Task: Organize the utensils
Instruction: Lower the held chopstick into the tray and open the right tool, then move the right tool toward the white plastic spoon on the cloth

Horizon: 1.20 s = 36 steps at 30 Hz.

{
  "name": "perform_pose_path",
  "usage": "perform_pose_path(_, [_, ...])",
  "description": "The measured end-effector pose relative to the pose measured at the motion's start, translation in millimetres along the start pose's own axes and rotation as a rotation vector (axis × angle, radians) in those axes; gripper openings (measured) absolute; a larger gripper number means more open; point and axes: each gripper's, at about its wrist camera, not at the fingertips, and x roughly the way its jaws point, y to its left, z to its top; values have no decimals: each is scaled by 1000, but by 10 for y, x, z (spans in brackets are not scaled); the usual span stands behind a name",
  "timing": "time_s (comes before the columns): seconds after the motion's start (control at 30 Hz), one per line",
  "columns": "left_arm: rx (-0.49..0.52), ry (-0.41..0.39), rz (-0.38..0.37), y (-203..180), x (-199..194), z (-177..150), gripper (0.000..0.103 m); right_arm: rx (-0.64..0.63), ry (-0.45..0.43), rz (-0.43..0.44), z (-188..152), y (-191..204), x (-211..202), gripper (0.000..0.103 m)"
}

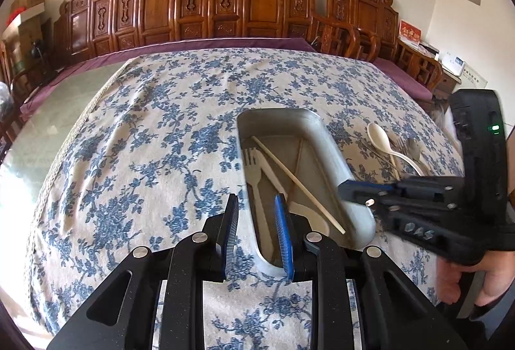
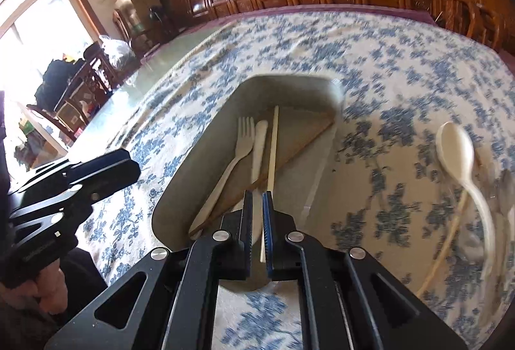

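A grey metal tray (image 1: 331,140) (image 2: 193,156) lies on the flowered tablecloth. In it are a white plastic fork (image 1: 254,169) (image 2: 239,150), a white knife (image 1: 272,173) (image 2: 259,147), a pale chopstick (image 1: 289,176) (image 2: 273,144) and a brown chopstick (image 2: 289,153). My left gripper (image 1: 256,198) (image 2: 130,166) straddles the tray's near-left wall, with a clear gap between its pads. My right gripper (image 2: 257,193) (image 1: 341,187) hovers over the tray's near end, its jaws a narrow slit apart. The pale chopstick runs under that slit, and in the left wrist view it lies apart from the fingertips.
To the tray's right on the cloth lie a white spoon (image 1: 381,137) (image 2: 457,150), metal forks (image 1: 408,147) and a cream stick (image 2: 444,243), blurred in the right wrist view. Carved wooden chairs (image 1: 225,2) line the table's far side. A hand (image 1: 457,282) holds the right gripper's handle.
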Motion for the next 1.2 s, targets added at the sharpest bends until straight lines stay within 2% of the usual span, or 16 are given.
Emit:
perform_pose_path(0.1, [10,2,-10,-77,24,1,22,-15,-37,-46,-48,-182,-262,9])
perform_pose_path(0.2, [20,-4,-25,-172,40,-2,33,-48,-49,-123,-118,-391,-468,9])
perform_pose_path(0.23, [23,-3,-30,-196,45,-3,33,-54,-49,-142,-140,-462,-511,10])
perform_pose_path(0.27, [25,0,-40,-238,59,-2,33,-58,-47,-159,-170,-549,-554,17])
perform_pose_path(0.33, [26,1,-55,-292,70,-5,33,-56,-28,-210,-240,-761,-619,23])
perform_pose_path(0.47, [46,5,-72,-434,95,-35,34,-26,-6,-265,-323,-1087,-639,23])
perform_pose_path(0.63, [63,10,-94,-581,106,-81,34,-56,22,-280,-388,-1195,-519,23])
perform_pose_path(0.73, [78,3,-105,-668,90,-112,34,-73,41,-275,-417,-1227,-384,28])
perform_pose_path(0.83, [89,8,-114,-736,98,-138,34,-86,57,-308,-438,-1263,-266,29])
perform_pose_path(1.2, [173,13,-117,-1005,137,-223,34,-91,51,-337,-484,-1412,-189,29])
